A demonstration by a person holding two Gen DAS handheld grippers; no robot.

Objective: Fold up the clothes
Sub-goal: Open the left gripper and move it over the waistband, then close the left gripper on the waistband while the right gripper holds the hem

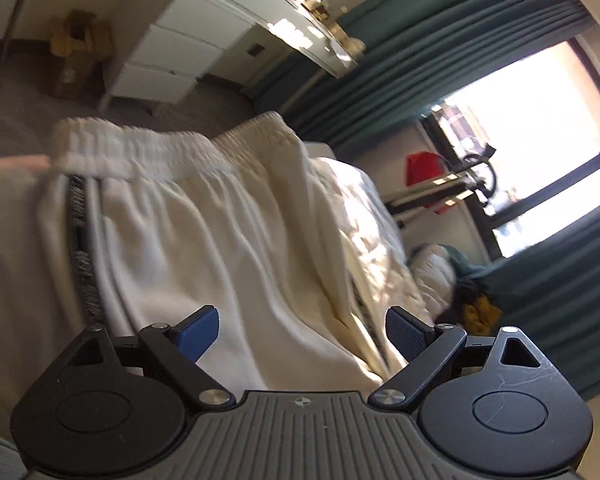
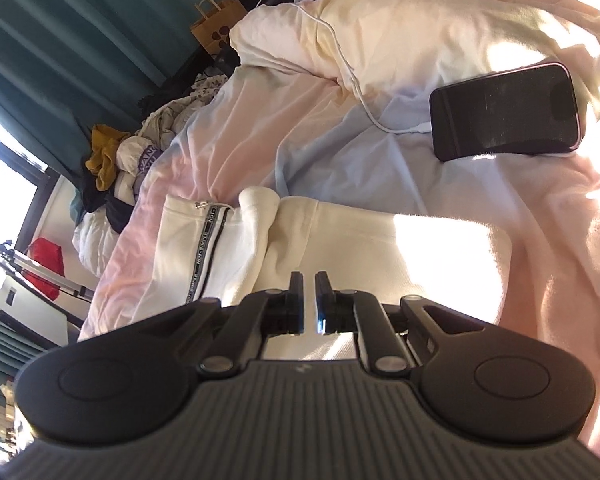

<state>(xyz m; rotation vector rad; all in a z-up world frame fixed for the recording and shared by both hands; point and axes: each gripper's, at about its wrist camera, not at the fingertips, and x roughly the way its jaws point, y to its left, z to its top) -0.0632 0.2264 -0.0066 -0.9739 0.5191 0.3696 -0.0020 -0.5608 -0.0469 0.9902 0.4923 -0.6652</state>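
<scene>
My left claw is wide open and empty, my right claw is shut on nothing, and the white pants lie half folded on the bed, with more folds left.

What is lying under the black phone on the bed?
The phone rests on the rumpled pink and pale blue bedding, beside the cream pillow. A white cable runs to its end. Whatever lies directly beneath the phone is covered.
</scene>
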